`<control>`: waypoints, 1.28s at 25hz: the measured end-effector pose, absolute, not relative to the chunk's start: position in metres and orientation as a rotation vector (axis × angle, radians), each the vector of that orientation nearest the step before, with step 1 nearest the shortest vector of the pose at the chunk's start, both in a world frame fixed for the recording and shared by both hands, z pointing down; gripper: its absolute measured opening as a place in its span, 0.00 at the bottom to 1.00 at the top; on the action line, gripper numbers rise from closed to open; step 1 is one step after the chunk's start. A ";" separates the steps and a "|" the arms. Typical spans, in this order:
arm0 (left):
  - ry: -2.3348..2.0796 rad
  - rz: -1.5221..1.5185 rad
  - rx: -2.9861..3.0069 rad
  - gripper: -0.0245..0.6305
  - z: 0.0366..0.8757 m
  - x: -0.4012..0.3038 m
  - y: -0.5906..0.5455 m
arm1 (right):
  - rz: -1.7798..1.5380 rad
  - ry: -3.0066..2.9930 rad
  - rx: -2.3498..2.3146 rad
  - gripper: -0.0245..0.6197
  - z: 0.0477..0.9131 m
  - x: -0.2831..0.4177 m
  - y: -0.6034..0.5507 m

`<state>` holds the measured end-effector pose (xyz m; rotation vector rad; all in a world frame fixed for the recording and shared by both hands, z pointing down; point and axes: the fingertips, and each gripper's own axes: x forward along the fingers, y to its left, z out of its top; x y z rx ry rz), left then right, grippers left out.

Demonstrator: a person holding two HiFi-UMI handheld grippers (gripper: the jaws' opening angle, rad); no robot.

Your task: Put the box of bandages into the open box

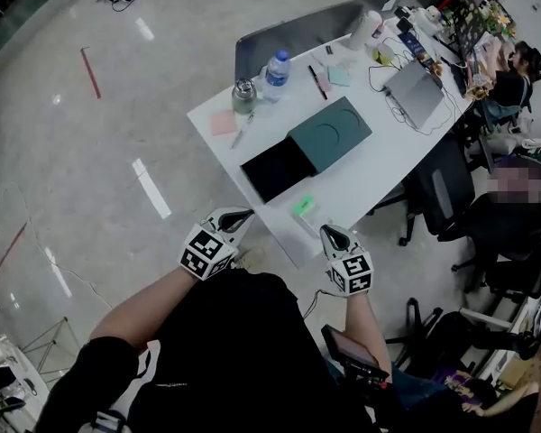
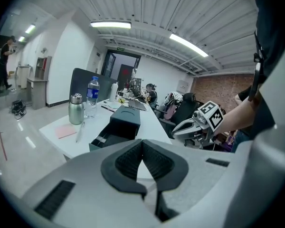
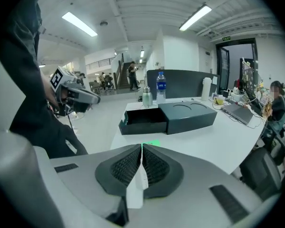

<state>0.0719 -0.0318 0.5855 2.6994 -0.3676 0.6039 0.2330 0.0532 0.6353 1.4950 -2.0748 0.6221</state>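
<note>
A small green box of bandages (image 1: 304, 208) lies on the white table (image 1: 379, 165) near its front corner. In the right gripper view the box of bandages (image 3: 152, 144) peeks out just beyond the pads. Behind it sits the open box: a black drawer tray (image 1: 272, 171) (image 3: 143, 121) pulled out of a teal sleeve (image 1: 332, 133). My left gripper (image 1: 242, 216) (image 2: 142, 144) hovers shut and empty off the table's front edge. My right gripper (image 1: 330, 233) (image 3: 142, 148) is shut too, just short of the bandages, and a thin white strip shows in the seam under its pads.
At the table's far side stand a water bottle (image 1: 277, 69), a steel flask (image 1: 243, 96), a pink note (image 1: 223, 122) and pens. A laptop (image 1: 415, 93) and clutter lie further right. Office chairs (image 1: 446, 188) and seated people (image 1: 523, 66) crowd the right side.
</note>
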 end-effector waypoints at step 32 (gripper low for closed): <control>-0.565 0.586 2.583 0.05 0.602 0.013 -0.068 | 0.773 -1.615 0.779 0.56 0.730 0.240 0.035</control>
